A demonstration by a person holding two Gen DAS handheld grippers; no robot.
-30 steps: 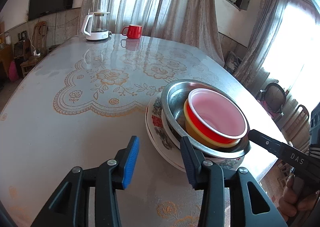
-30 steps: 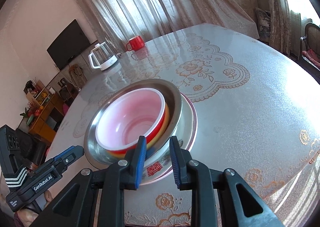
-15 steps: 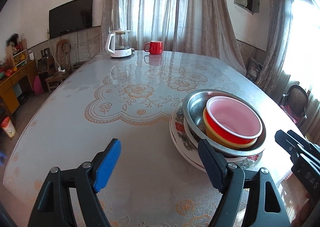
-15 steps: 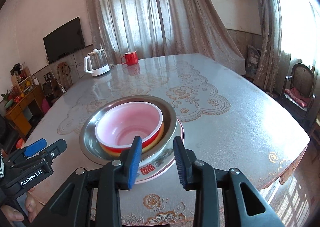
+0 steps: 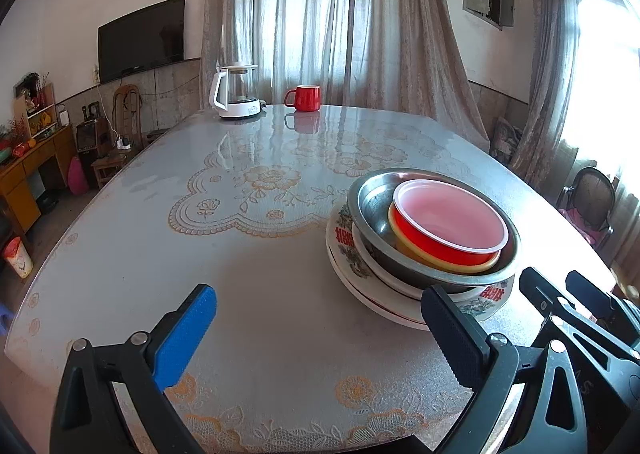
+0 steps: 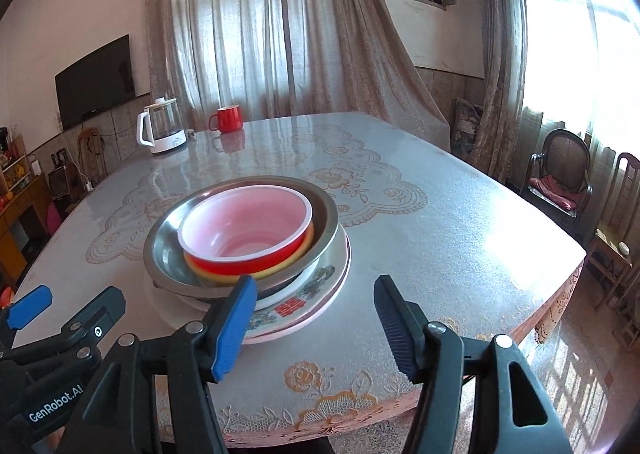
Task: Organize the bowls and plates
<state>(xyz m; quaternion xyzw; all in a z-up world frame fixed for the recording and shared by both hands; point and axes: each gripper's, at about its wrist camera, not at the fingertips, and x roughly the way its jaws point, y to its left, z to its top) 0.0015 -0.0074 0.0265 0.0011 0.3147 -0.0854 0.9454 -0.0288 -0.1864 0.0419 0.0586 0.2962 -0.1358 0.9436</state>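
Here, red bowl (image 6: 248, 238) nests in steel bowl (image 6: 324, 221) atop perhaps 2 plates (image 6: 320, 294); both fingers wide, empty.

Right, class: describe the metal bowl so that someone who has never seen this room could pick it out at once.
Start at the big table with its lace-patterned cover; one stack of dishes sits near its front edge. The metal bowl sits on the flowered plates and holds the red bowl. It is the stack's only shiny grey piece.

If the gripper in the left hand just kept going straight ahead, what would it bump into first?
Probably nothing soon: the left gripper, open, points over bare table. The dish stack sits just right of that line, so its right finger might clip the floral plate; depth is unclear.
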